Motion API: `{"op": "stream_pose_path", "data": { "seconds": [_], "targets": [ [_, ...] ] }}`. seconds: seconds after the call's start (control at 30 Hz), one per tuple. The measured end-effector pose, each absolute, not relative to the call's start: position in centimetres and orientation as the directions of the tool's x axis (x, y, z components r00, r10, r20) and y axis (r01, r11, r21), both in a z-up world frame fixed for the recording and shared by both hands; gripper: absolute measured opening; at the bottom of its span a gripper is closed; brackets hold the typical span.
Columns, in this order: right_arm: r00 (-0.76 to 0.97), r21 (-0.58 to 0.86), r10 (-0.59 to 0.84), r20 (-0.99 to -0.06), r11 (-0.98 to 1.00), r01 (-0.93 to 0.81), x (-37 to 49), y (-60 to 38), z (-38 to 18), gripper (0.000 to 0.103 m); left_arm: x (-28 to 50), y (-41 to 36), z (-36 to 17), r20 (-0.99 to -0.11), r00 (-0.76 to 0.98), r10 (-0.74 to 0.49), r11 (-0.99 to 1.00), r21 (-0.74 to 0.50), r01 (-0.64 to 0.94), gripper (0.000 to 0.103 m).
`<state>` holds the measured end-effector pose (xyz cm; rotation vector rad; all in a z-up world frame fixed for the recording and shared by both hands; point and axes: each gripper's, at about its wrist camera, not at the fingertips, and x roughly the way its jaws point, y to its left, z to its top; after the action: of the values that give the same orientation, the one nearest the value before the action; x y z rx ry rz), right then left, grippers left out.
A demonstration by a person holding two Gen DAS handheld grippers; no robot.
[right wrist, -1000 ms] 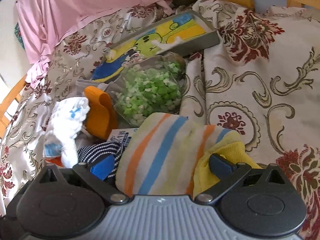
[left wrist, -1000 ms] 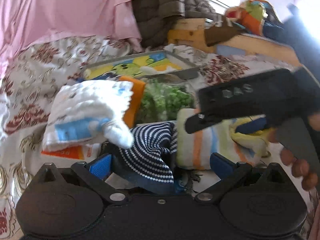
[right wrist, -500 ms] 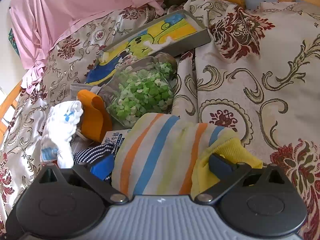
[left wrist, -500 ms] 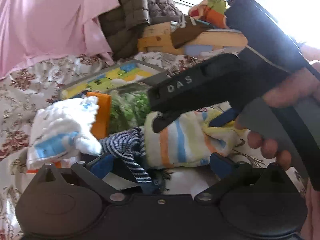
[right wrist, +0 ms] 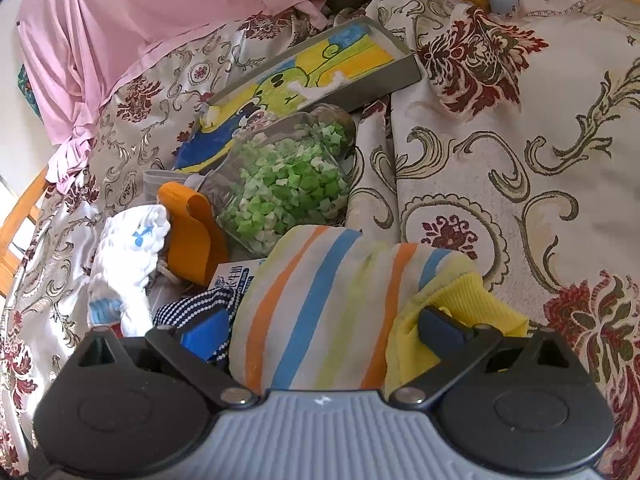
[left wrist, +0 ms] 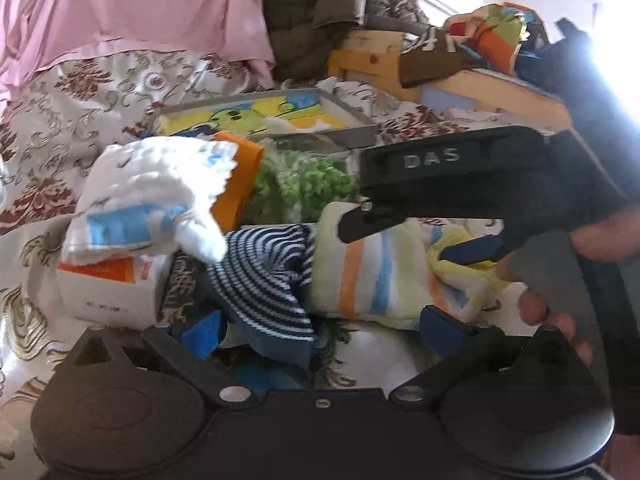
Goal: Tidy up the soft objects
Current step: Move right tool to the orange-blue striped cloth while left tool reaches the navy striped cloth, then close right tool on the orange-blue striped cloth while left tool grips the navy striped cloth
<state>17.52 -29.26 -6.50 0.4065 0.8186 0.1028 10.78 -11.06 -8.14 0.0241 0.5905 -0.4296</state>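
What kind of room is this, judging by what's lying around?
Probably a bedroom at home: socks and a jar lie on a floral bedspread, with a pink sheet and a quilted jacket heaped behind.

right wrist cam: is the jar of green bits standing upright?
No, the jar lies on its side on the floral bedspread, against the picture frame.

Black grippers, blue-padded jaws, embossed "DAS" lettering [left wrist: 431, 161]

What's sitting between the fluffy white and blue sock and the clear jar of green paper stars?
An orange folded cloth stands between the sock and jar, clearest in the right wrist view.
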Motion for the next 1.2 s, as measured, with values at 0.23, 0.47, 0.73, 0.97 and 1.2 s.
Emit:
{"op": "stream_pose_path", "data": {
  "seconds": [0.23,0.47,0.73,0.97,1.2],
  "targets": [
    [0.673,0.419,0.269,-0.689,0.905,0.067,17.8,-30.0,-6.4,0.103,12.6,-11.0,-8.1,-0.546,0.741,-0.39,0.911,-0.114,0.396,0.101],
    [0.653,0.414,0.274,-0.706,0.908,0.066,18.3,-29.4,-6.9,0.1,13.9,-10.0,-7.9,-0.544,0.764,-0.348,0.935,-0.144,0.324,0.089],
    [0.645,0.262,0.192,-0.739,0.965,0.012,18.0,-27.4,-6.8,0.077,12.5,-11.3,-7.9,-0.503,0.822,-0.269,0.95,0.003,0.313,0.073],
    [0.64,0.218,0.182,-0.746,0.976,-0.023,17.9,-26.9,-6.8,0.056,11.8,-12.5,-8.1,-0.48,0.849,-0.221,0.941,0.125,0.315,0.054],
    [0.644,0.229,0.209,-0.736,0.972,-0.053,17.6,-26.9,-6.6,0.022,12.1,-12.4,-8.1,-0.478,0.857,-0.193,0.944,0.148,0.295,0.032]
  ]
}}
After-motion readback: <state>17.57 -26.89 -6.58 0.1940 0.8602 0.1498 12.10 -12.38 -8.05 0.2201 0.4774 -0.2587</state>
